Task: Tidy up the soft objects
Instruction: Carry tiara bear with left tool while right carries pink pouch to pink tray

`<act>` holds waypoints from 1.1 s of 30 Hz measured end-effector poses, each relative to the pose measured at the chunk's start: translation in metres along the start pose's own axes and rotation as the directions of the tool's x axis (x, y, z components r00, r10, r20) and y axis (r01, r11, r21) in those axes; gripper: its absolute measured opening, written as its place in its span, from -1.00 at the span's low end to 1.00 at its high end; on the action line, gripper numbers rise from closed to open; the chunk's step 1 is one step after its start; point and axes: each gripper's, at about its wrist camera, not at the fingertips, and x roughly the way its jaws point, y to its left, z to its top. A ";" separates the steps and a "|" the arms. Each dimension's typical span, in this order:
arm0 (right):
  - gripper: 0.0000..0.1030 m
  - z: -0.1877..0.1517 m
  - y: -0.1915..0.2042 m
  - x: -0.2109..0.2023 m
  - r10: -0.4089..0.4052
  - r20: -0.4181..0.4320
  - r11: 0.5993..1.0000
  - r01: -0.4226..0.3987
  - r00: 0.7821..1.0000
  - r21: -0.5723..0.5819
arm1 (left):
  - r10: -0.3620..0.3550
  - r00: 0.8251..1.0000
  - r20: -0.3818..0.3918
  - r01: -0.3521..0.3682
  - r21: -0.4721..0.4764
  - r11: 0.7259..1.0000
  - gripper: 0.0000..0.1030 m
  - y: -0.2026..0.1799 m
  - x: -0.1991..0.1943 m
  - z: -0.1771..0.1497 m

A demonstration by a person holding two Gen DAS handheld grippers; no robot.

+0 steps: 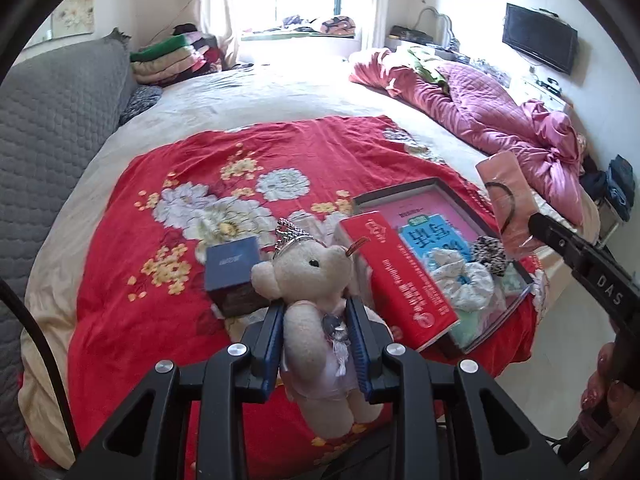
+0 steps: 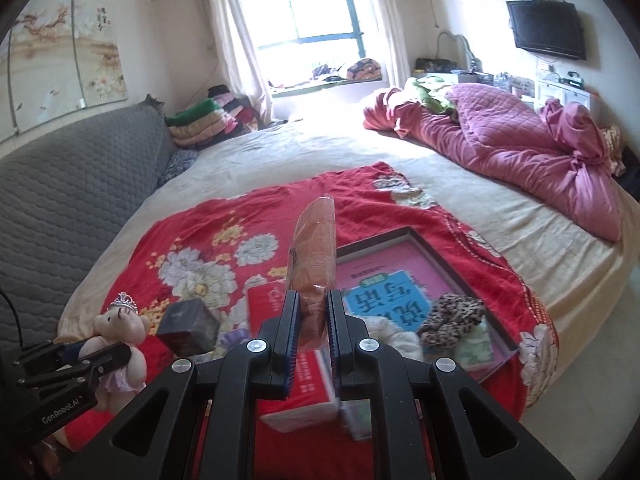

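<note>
My left gripper point(image 1: 316, 312) is shut on a cream teddy bear point(image 1: 316, 280) with a small silver crown, lifted above the red floral cloth point(image 1: 180, 184). From the right wrist view the bear point(image 2: 120, 328) hangs at the lower left in that gripper point(image 2: 86, 354). My right gripper point(image 2: 314, 306) is shut on a flat pink packet in clear plastic point(image 2: 314, 248), held upright. In the left wrist view the packet point(image 1: 506, 200) shows at the right. A dark tray point(image 2: 404, 236) holds a pink and blue book, a leopard scrunchie point(image 2: 454, 318) and a white scrunchie point(image 1: 464, 284).
A thick red book point(image 1: 400, 280) leans on the tray's near side. A dark blue box point(image 1: 234, 270) sits on the cloth by the bear. A crumpled pink quilt point(image 2: 520, 140) lies at the bed's right, a grey headboard point(image 2: 68, 196) to the left.
</note>
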 end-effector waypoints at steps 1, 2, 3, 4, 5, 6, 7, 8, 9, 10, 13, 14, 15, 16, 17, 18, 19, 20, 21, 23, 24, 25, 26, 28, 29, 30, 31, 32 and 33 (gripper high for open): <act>-0.74 0.000 -0.006 0.000 -0.002 0.001 1.000 0.002 1.000 0.011 | -0.007 1.000 0.003 0.007 0.004 1.000 -0.40 -0.004 0.001 0.002; -0.74 0.000 -0.011 0.000 -0.015 0.002 1.000 0.015 1.000 0.017 | -0.009 1.000 0.003 0.009 0.011 1.000 -0.40 -0.008 0.003 0.004; -0.74 0.000 -0.016 0.000 -0.022 0.002 1.000 0.022 1.000 0.019 | -0.012 1.000 0.003 0.012 0.021 1.000 -0.40 -0.014 0.004 0.007; -0.75 0.000 -0.022 -0.001 -0.027 0.002 0.999 0.027 1.000 0.025 | -0.021 1.000 0.006 0.020 0.024 0.999 -0.40 -0.018 0.006 0.009; -0.75 0.001 -0.026 -0.001 -0.033 0.005 0.999 0.033 0.999 0.034 | -0.024 1.000 0.006 0.024 0.029 0.999 -0.40 -0.022 0.007 0.012; -0.75 0.001 -0.031 -0.002 -0.040 0.009 0.998 0.040 0.999 0.042 | -0.030 1.000 0.006 0.030 0.035 0.999 -0.40 -0.027 0.009 0.014; -0.75 0.001 -0.036 -0.003 -0.043 0.013 0.998 0.042 0.999 0.047 | -0.040 0.999 0.005 0.040 0.039 0.998 -0.40 -0.032 0.012 0.016; -0.75 0.001 -0.043 -0.005 -0.053 0.018 0.997 0.052 0.998 0.059 | -0.047 0.999 0.003 0.047 0.042 0.998 -0.40 -0.036 0.014 0.018; -0.75 0.001 -0.047 -0.006 -0.061 0.020 0.996 0.060 0.998 0.063 | -0.053 0.999 0.001 0.053 0.049 0.997 -0.40 -0.042 0.017 0.019; -0.75 0.001 -0.053 -0.007 -0.068 0.022 0.995 0.066 0.997 0.072 | -0.058 0.998 -0.004 0.058 0.057 0.997 -0.40 -0.047 0.020 0.021; -0.74 0.002 -0.068 -0.010 -0.076 0.027 0.992 0.073 0.997 0.101 | -0.087 0.996 -0.016 0.088 0.071 0.994 -0.40 -0.061 0.028 0.024; -0.75 0.002 -0.073 -0.011 -0.086 0.029 0.991 0.082 0.996 0.110 | -0.090 0.996 -0.019 0.091 0.076 0.993 -0.40 -0.065 0.031 0.024; -0.75 0.002 -0.078 -0.012 -0.093 0.030 0.989 0.089 0.995 0.115 | -0.099 0.995 -0.026 0.100 0.082 0.992 -0.40 -0.071 0.034 0.024; -0.75 0.002 -0.082 -0.012 -0.094 0.030 0.989 0.090 0.995 0.121 | -0.110 0.993 -0.032 0.112 0.086 0.990 -0.40 -0.075 0.037 0.025; -0.75 0.002 -0.086 -0.012 -0.100 0.030 0.987 0.095 0.995 0.130 | -0.127 0.991 -0.037 0.129 0.091 0.987 -0.40 -0.079 0.040 0.025; -0.74 0.002 -0.089 -0.013 -0.104 0.030 0.986 0.099 0.994 0.134 | -0.143 0.989 -0.039 0.147 0.094 0.985 -0.40 -0.084 0.043 0.026; -0.75 0.001 -0.093 -0.013 -0.103 0.031 0.985 0.097 0.994 0.140 | -0.149 0.988 -0.040 0.152 0.097 0.984 -0.40 -0.088 0.045 0.027; -0.75 0.001 -0.095 -0.013 -0.100 0.030 0.984 0.095 0.995 0.148 | -0.150 0.988 -0.044 0.154 0.106 0.982 -0.40 -0.093 0.048 0.027; -0.75 0.001 -0.098 -0.012 -0.100 0.030 0.984 0.094 0.995 0.153 | -0.150 0.988 -0.048 0.154 0.112 0.982 -0.40 -0.097 0.051 0.028; -0.75 -0.001 -0.102 -0.011 -0.103 0.026 0.983 0.097 0.994 0.159 | -0.165 0.984 -0.060 0.171 0.112 0.979 -0.40 -0.102 0.057 0.031; -0.74 -0.001 -0.104 -0.010 -0.101 0.024 0.982 0.095 0.995 0.163 | -0.165 0.984 -0.064 0.171 0.115 0.978 -0.40 -0.105 0.060 0.032; -0.74 -0.002 -0.106 -0.009 -0.094 0.024 0.982 0.089 0.995 0.169 | -0.163 0.984 -0.066 0.170 0.123 0.978 -0.40 -0.109 0.063 0.033; -0.74 -0.002 -0.107 -0.008 -0.093 0.022 0.981 0.088 0.995 0.175 | -0.164 0.984 -0.067 0.171 0.127 0.977 -0.40 -0.111 0.065 0.034; -0.75 -0.003 -0.108 -0.006 -0.093 0.022 0.981 0.088 0.995 0.173 | -0.174 0.982 -0.069 0.182 0.124 0.975 -0.40 -0.116 0.069 0.036; -0.74 -0.004 -0.108 -0.005 -0.090 0.021 0.981 0.085 0.996 0.177 | -0.176 0.982 -0.074 0.184 0.124 0.975 -0.40 -0.118 0.072 0.037; -0.74 -0.004 -0.110 -0.003 -0.084 0.018 0.980 0.079 0.996 0.180 | -0.179 0.981 -0.076 0.188 0.125 0.974 -0.40 -0.120 0.074 0.037; -0.74 -0.005 -0.111 -0.002 -0.079 0.017 0.980 0.074 0.997 0.183 | -0.178 0.981 -0.080 0.188 0.130 0.974 -0.40 -0.123 0.078 0.038; -0.74 -0.005 -0.112 -0.001 -0.079 0.018 0.980 0.075 0.997 0.185 | -0.179 0.980 -0.082 0.188 0.134 0.973 -0.40 -0.125 0.079 0.038; -0.74 -0.005 -0.114 0.000 -0.081 0.016 0.980 0.076 0.997 0.182 | -0.179 0.980 -0.085 0.190 0.138 0.972 -0.40 -0.128 0.081 0.039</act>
